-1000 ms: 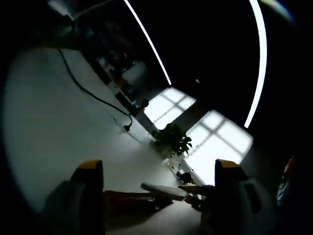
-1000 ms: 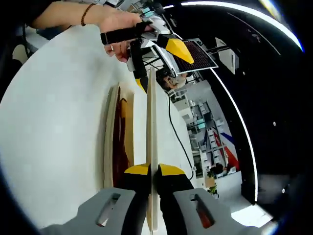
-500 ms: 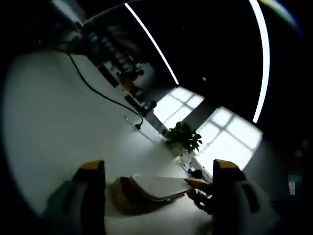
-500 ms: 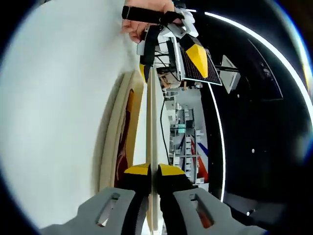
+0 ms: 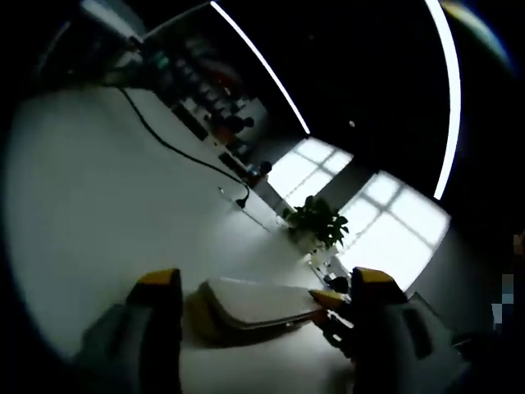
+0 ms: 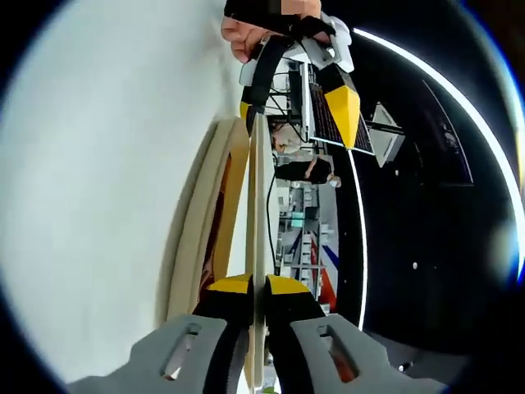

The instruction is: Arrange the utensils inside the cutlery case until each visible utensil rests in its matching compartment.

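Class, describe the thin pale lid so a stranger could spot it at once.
Start at the white table. On it lies the wooden cutlery case; the lid stands edge-on above it, pinched by the right tool. Unlike the case, it is one flat board.

The left gripper view sits low over the white counter (image 5: 98, 213), facing bright windows (image 5: 385, 230). The right gripper view looks close along the raised lid (image 6: 256, 213) toward the left claw (image 6: 295, 111). Both share the cutlery case (image 5: 254, 300).

Case lid (image 6: 256, 205) raised further from case base (image 6: 197, 222).
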